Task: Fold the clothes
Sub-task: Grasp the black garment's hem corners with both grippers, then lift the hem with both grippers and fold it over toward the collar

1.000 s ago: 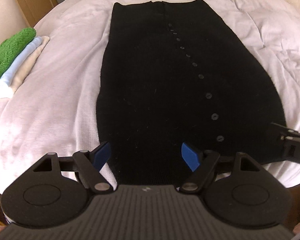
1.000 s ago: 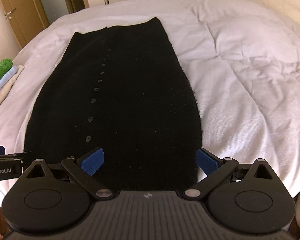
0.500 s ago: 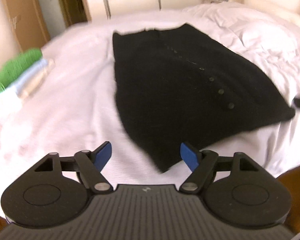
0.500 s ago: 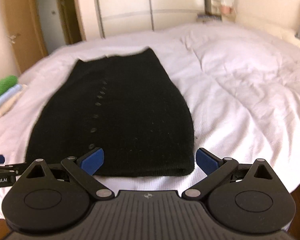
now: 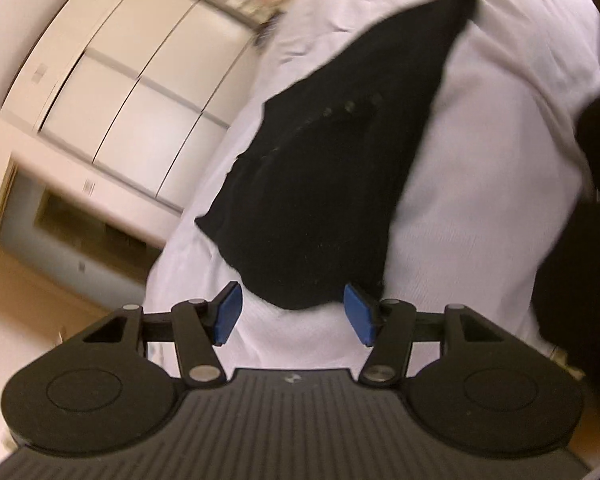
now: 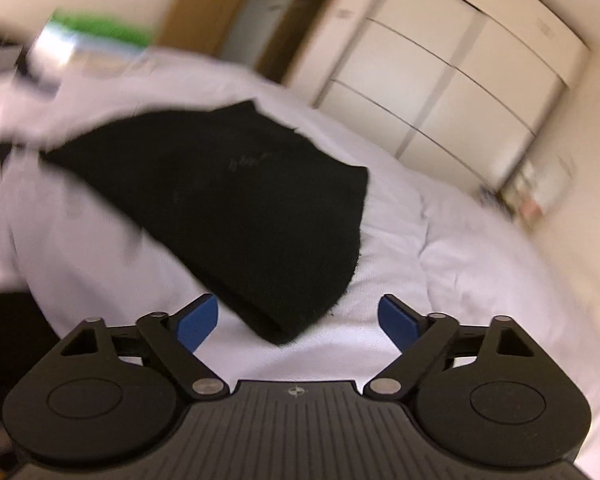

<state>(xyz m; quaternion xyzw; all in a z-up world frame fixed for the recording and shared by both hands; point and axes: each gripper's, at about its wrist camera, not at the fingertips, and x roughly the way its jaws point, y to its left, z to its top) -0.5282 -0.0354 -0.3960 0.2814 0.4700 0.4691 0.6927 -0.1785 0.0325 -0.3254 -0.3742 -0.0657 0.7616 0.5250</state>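
A black knitted garment (image 5: 324,184) with a row of buttons lies flat on the white bed (image 5: 480,208). In the left wrist view its near corner sits between the blue pads of my left gripper (image 5: 292,314), whose jaws are closing without pressing on the cloth. The right wrist view shows the other near corner of the garment (image 6: 236,216) just ahead of my right gripper (image 6: 298,322). Its jaws are closing too, still wide apart, and the corner reaches into the gap without touching the pads. Both views are tilted and blurred.
White wardrobe doors (image 6: 452,80) stand behind the bed (image 6: 440,280), with a wooden door beside them. A stack of folded clothes with a green one on top (image 6: 100,30) lies at the far left of the right wrist view. A dark shape (image 5: 580,240) fills the left wrist view's right edge.
Both grippers have rolled and dropped toward the near corners of the garment, so the room now looks tilted. Both pairs of jaws have narrowed. The garment lies as before.
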